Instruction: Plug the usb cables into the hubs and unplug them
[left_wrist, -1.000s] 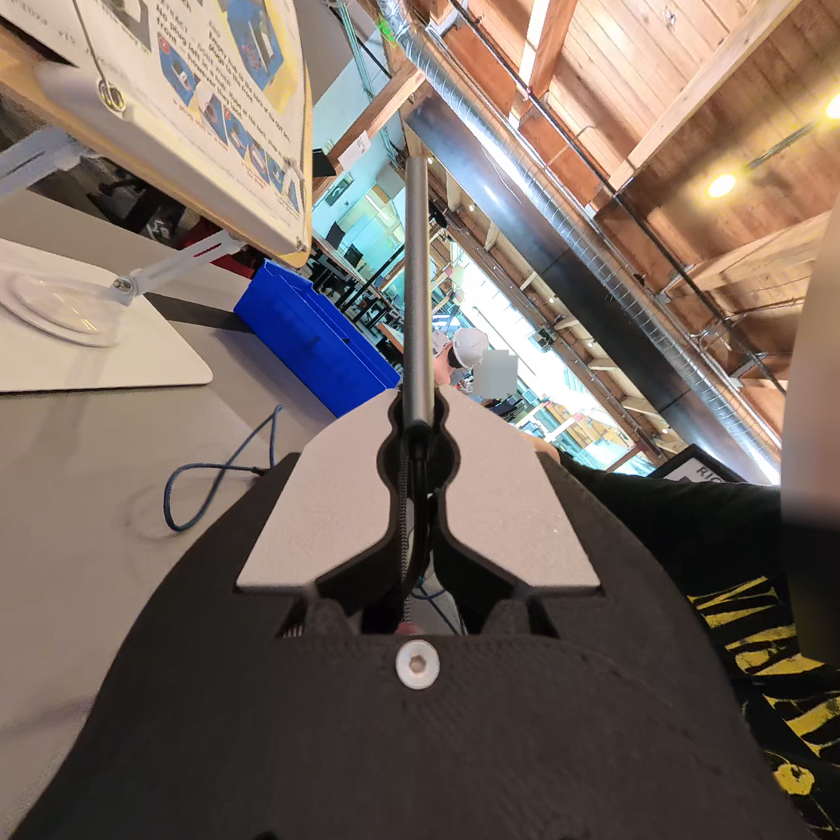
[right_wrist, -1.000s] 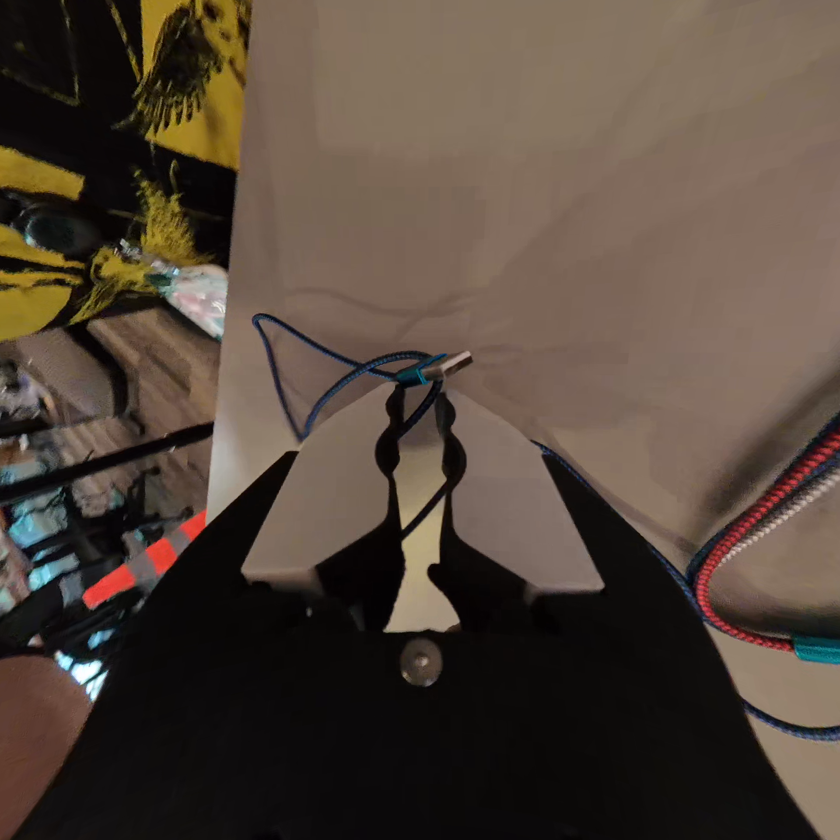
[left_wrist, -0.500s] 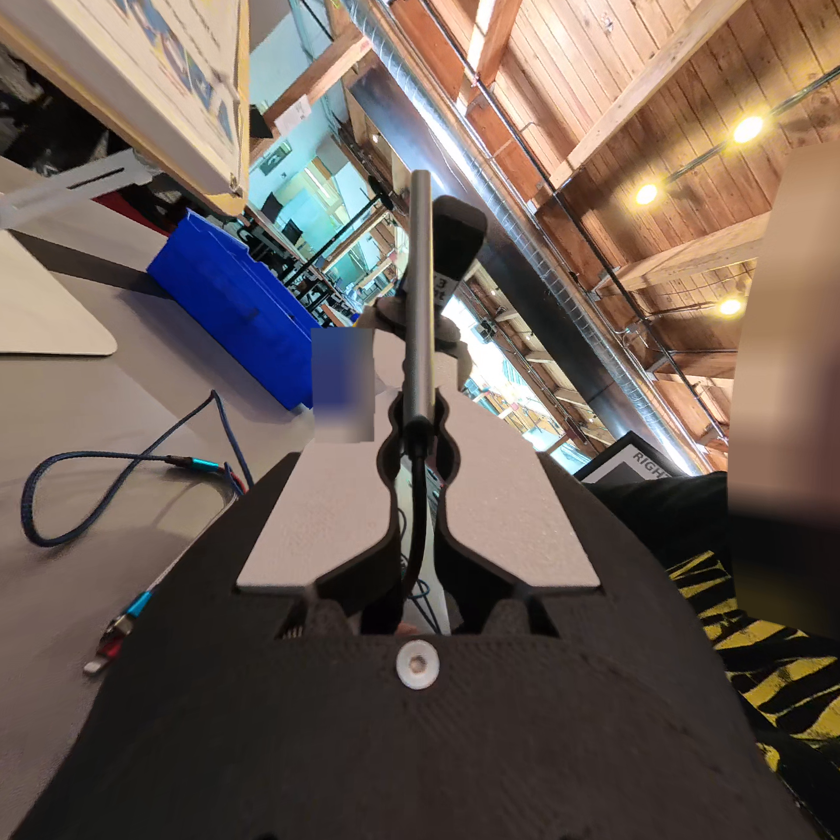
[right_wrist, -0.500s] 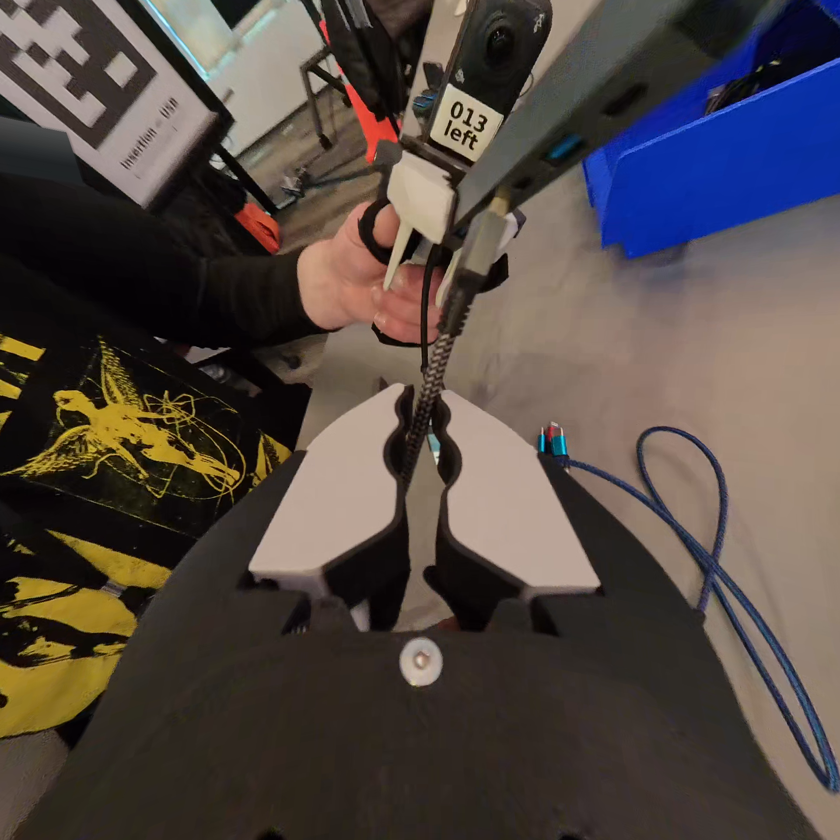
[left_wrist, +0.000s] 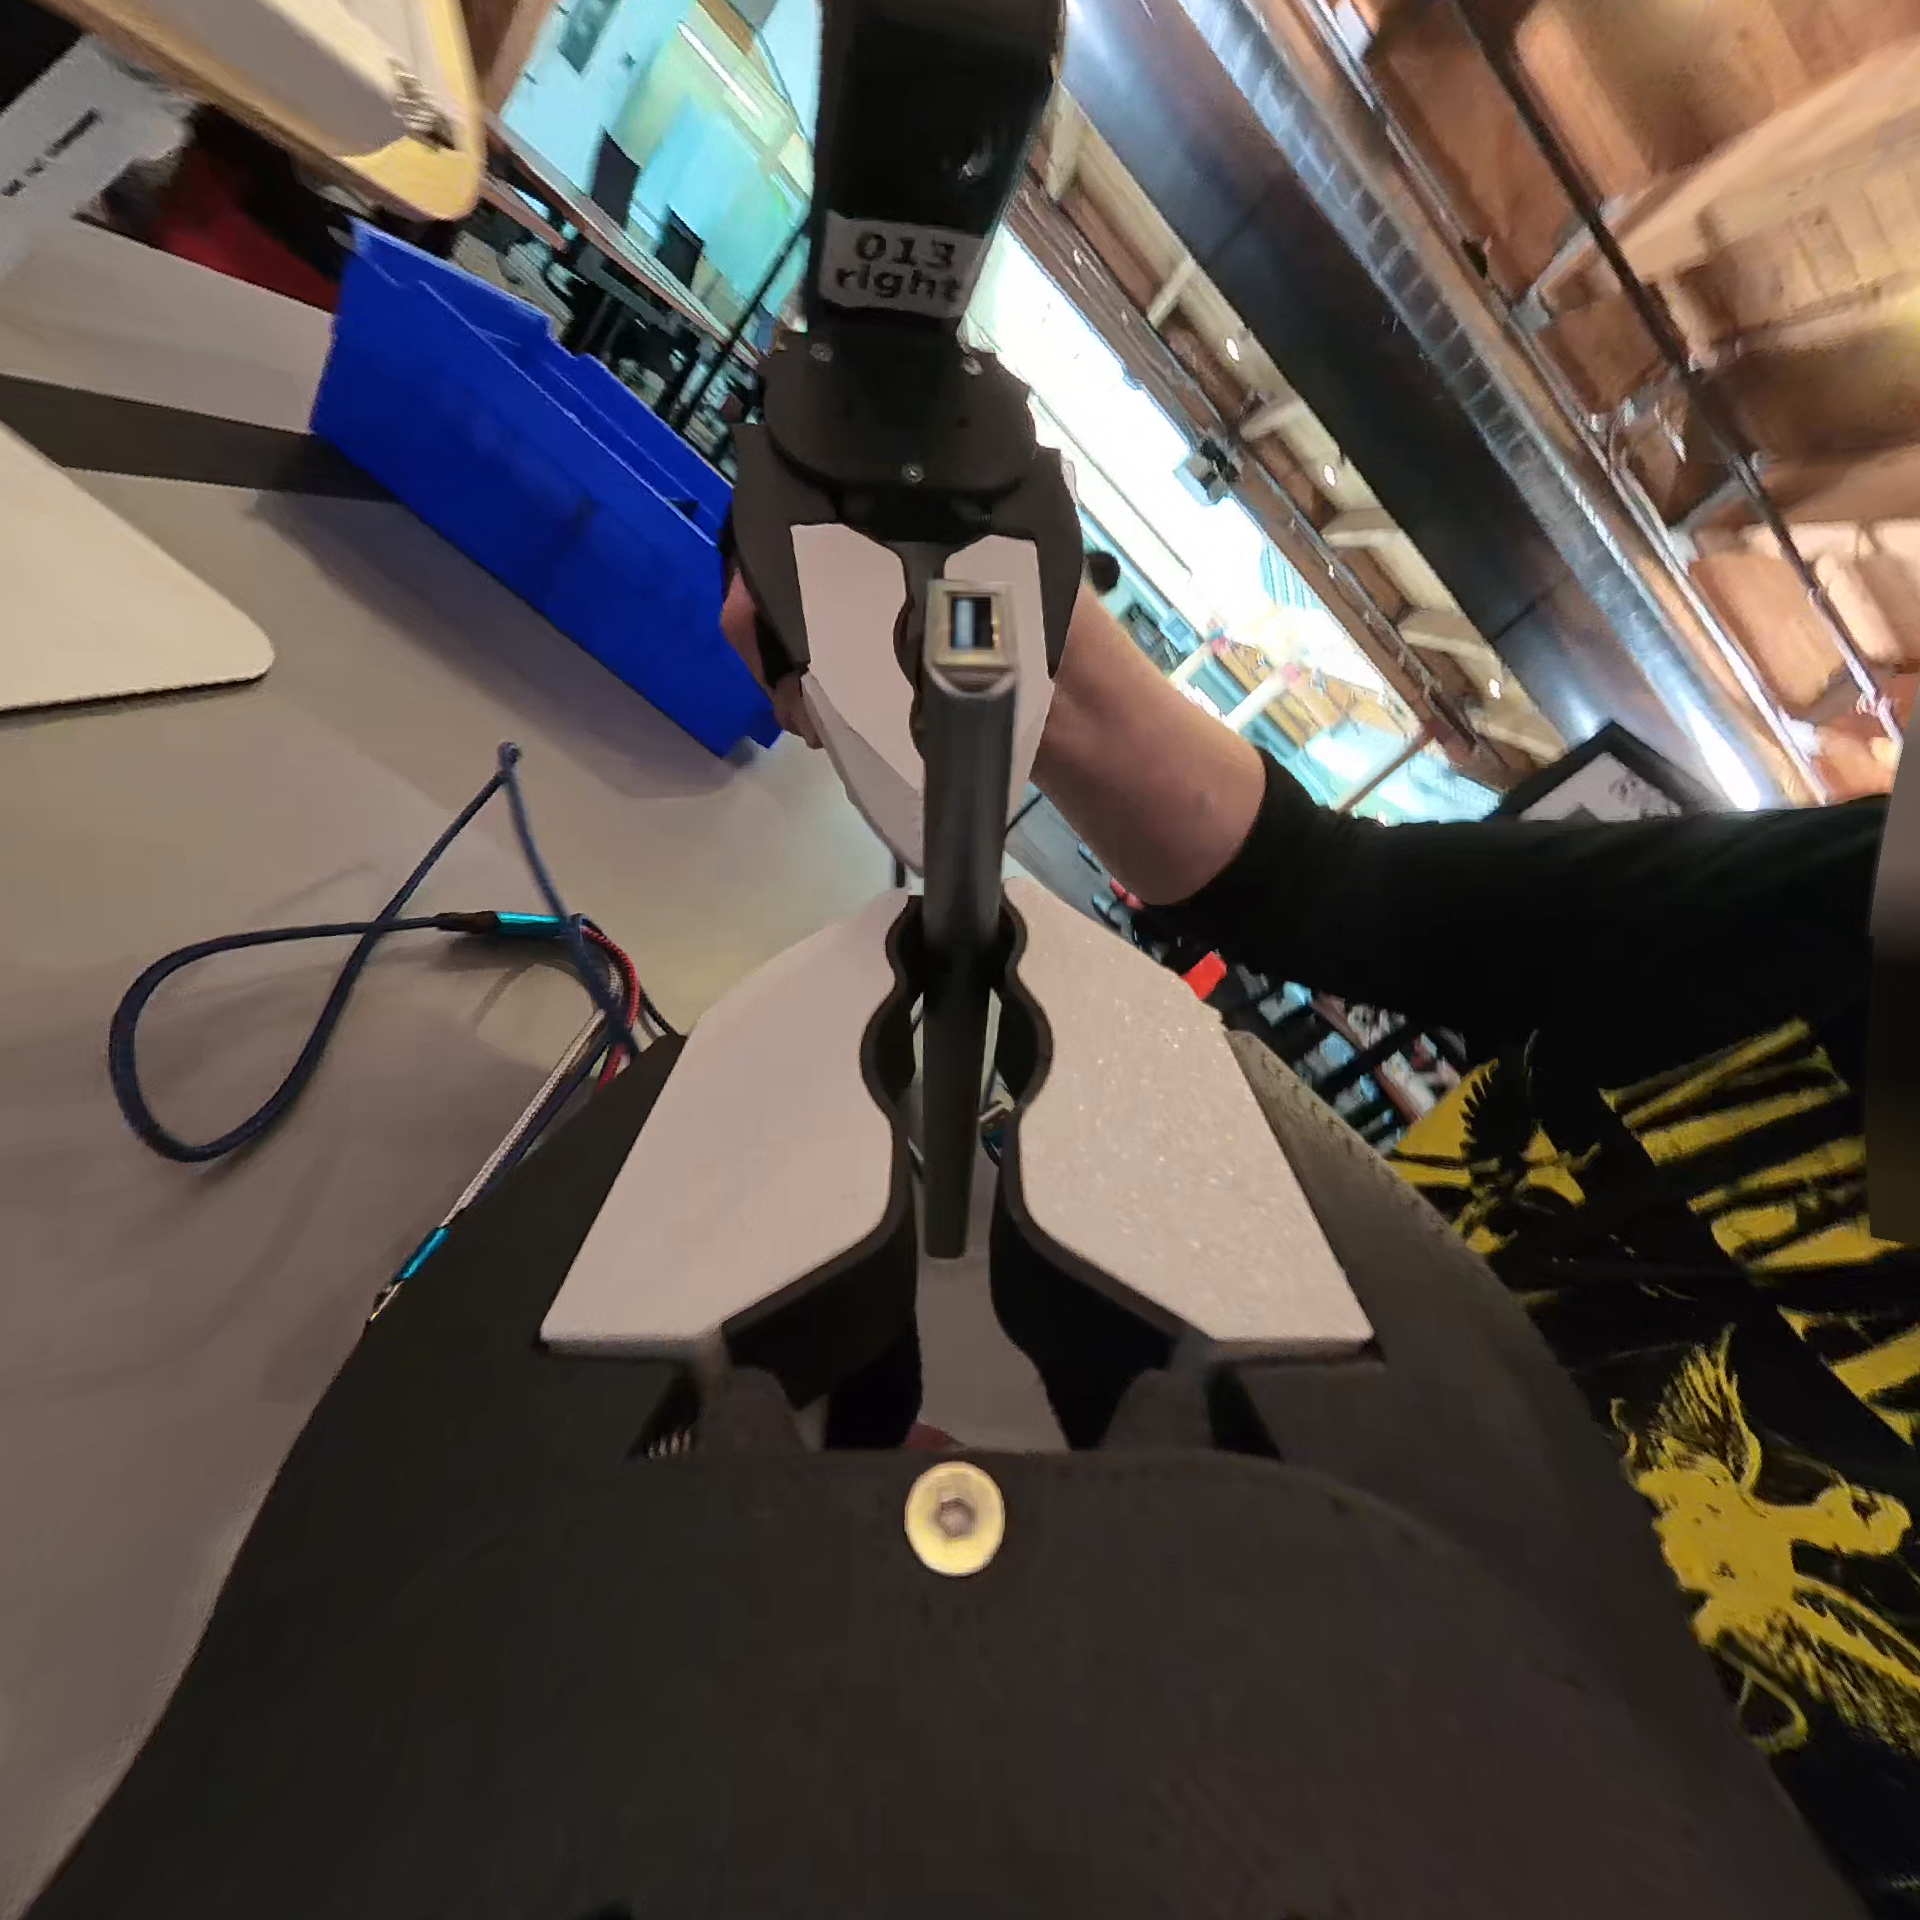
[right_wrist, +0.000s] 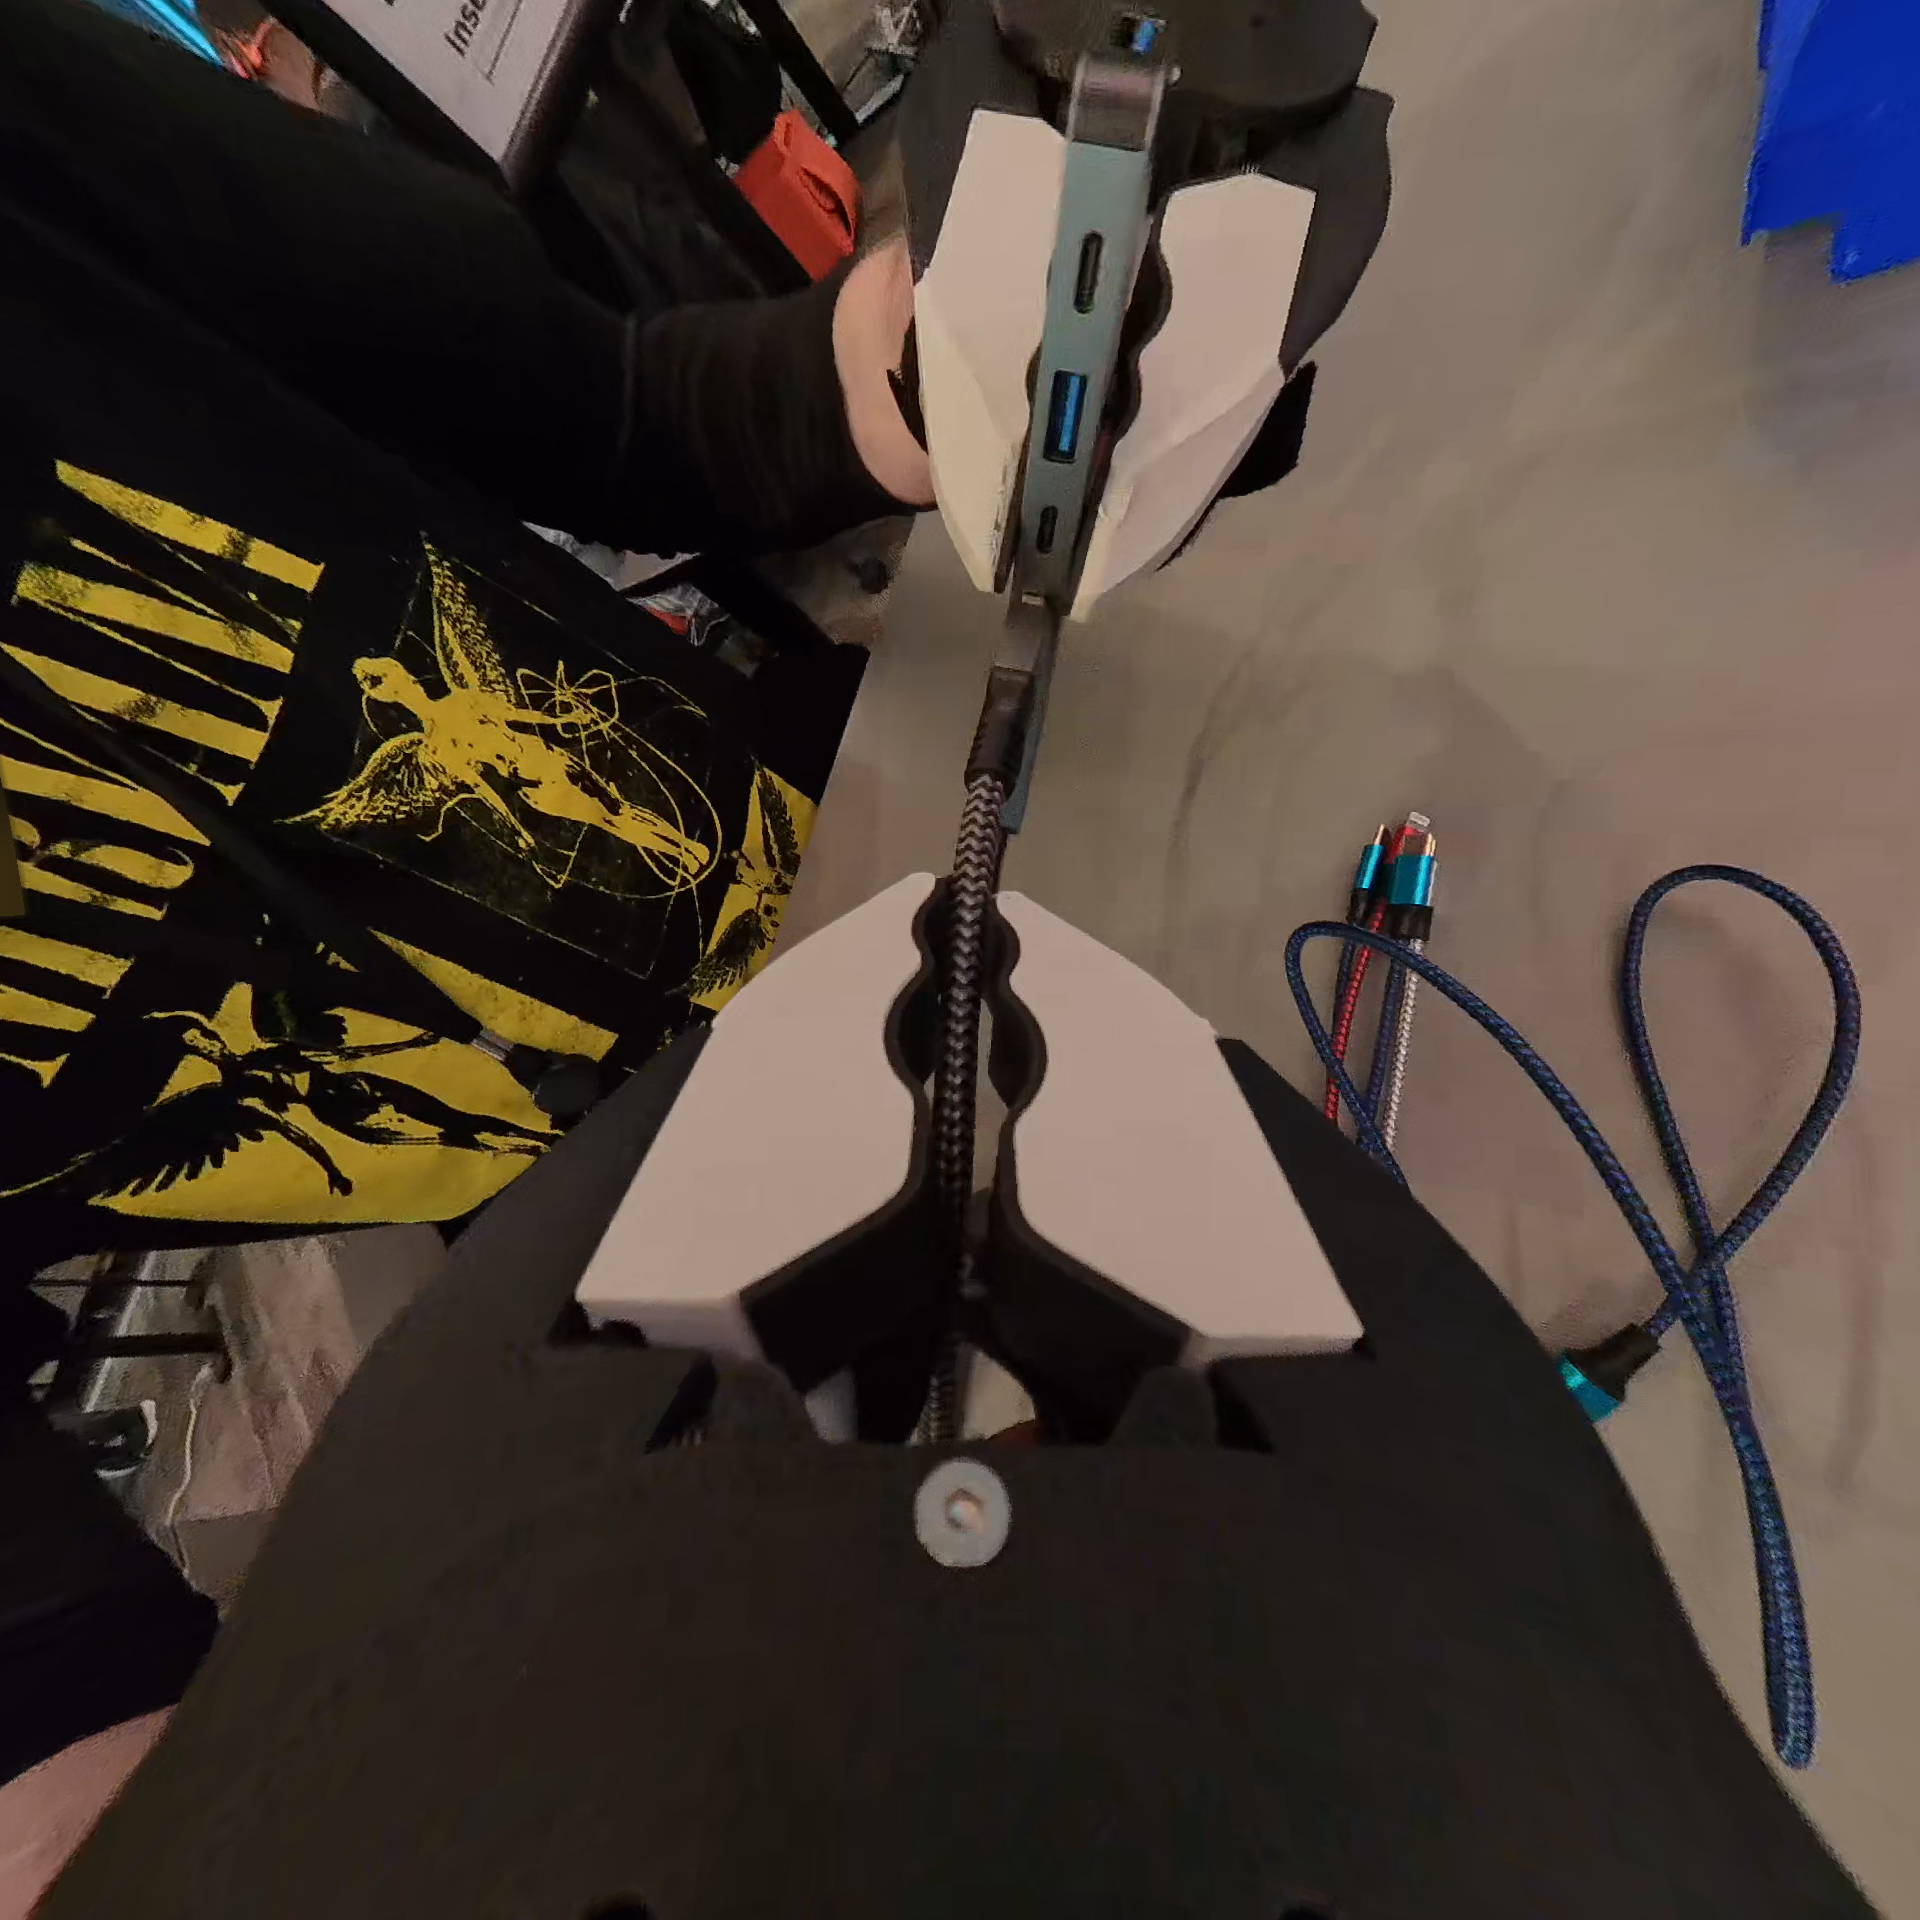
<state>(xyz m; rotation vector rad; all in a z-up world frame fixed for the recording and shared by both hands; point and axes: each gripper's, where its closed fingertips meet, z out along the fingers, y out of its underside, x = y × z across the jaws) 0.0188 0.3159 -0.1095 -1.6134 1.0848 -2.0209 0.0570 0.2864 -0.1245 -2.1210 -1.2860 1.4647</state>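
Note:
My left gripper (left_wrist: 958, 904) is shut on a slim grey USB hub (left_wrist: 961, 810), which sticks out forward between its pads. In the right wrist view the left gripper (right_wrist: 1039, 592) holds the hub (right_wrist: 1091, 312) with its side ports showing. My right gripper (right_wrist: 961, 894) is shut on a black-and-white braided cable (right_wrist: 966, 997). The cable's black plug (right_wrist: 1006, 717) has its metal tip right at the hub's near end; I cannot tell whether it is in a port. In the left wrist view the right gripper (left_wrist: 935, 790) faces mine, and a metal plug face (left_wrist: 971, 623) shows at the hub's tip.
Loose blue, red and white braided cables (right_wrist: 1392, 904) lie on the grey table (right_wrist: 1558, 520) to the right; they also show in the left wrist view (left_wrist: 312, 966). A blue bin (left_wrist: 520, 488) and a white pad (left_wrist: 104, 582) stand farther back. A person's torso is beside the table edge. Spacing between my two grippers at the tips: around 6 cm.
The right gripper left the blue cable's plug on the table, closed on the braided cable and brought its plug up to the hub. The left gripper turned the hub toward it.

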